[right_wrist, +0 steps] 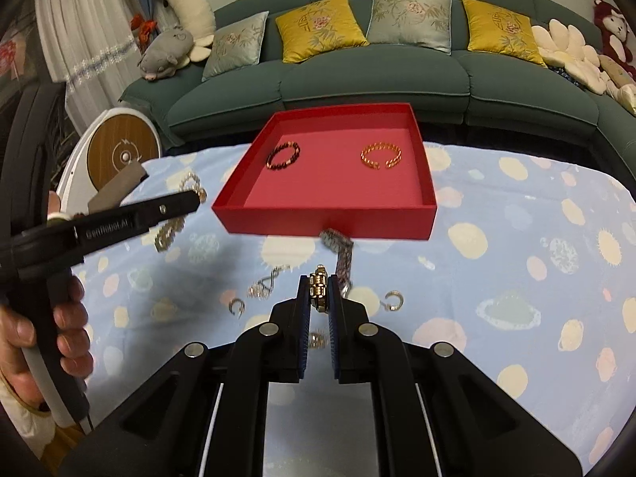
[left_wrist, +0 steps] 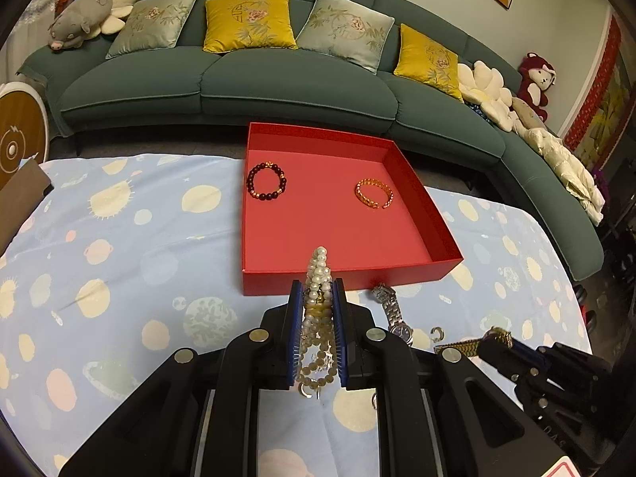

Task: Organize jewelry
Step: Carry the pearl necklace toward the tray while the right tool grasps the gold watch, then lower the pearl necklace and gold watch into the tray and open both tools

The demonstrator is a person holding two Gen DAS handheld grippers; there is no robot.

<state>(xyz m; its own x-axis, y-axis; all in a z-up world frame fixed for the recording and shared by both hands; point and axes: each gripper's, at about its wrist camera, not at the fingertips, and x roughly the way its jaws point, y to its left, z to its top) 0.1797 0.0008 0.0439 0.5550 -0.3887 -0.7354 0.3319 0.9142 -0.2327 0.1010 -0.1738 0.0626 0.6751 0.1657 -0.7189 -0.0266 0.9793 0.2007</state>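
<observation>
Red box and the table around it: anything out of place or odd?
Nothing damaged. The red box holds only a dark bead bracelet and a gold bangle; a silver watch and small earrings lie loose on the cloth outside it.

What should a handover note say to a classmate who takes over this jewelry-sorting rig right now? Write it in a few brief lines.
Left tool: shut on the pearl strands, held just short of the red box's near wall.
Right tool: shut on the gold watch, above the cloth.
Done: the dark bead bracelet and the gold bangle lie in the box, apart from each other.
Left: box both held pieces, then the silver watch, the infinity pendant and two small open rings on the cloth.
</observation>
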